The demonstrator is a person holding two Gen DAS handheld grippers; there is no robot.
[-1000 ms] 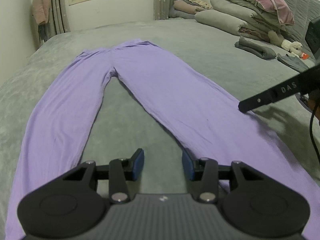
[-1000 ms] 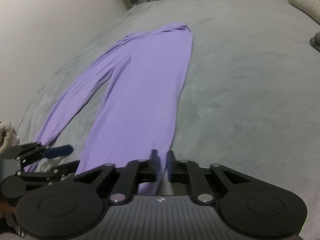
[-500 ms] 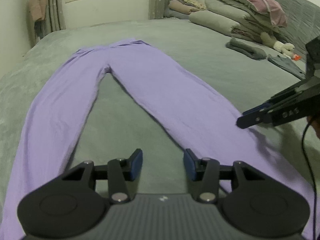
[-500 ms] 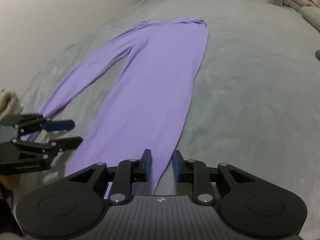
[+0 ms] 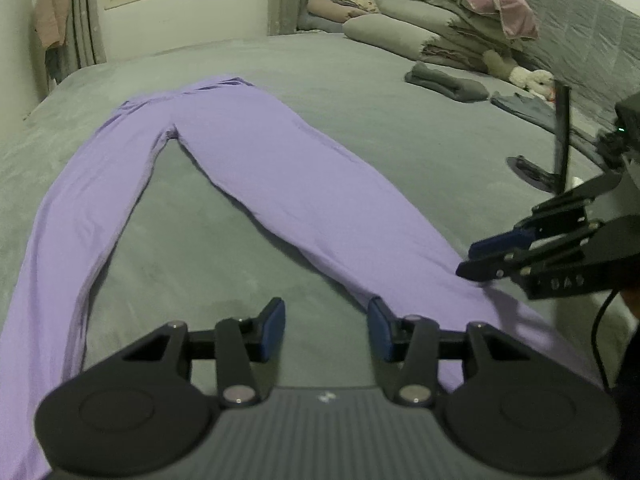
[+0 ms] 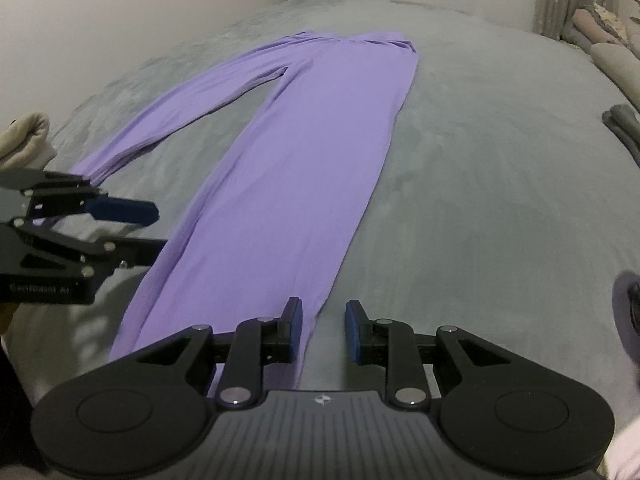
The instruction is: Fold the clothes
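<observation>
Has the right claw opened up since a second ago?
Yes. The right claw now shows a wide gap over the outer edge of the purple trousers; earlier it was nearly shut.

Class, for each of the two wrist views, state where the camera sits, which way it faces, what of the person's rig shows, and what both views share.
Left wrist: on the left gripper, looking up the grey bed along the purple trousers toward the window; fingers open, right gripper entering at right.
Right wrist: on the right gripper above the nearer leg's cuff, facing the waistband; fingers open, left gripper at left.
Shared: trousers, bed, the other gripper.
</observation>
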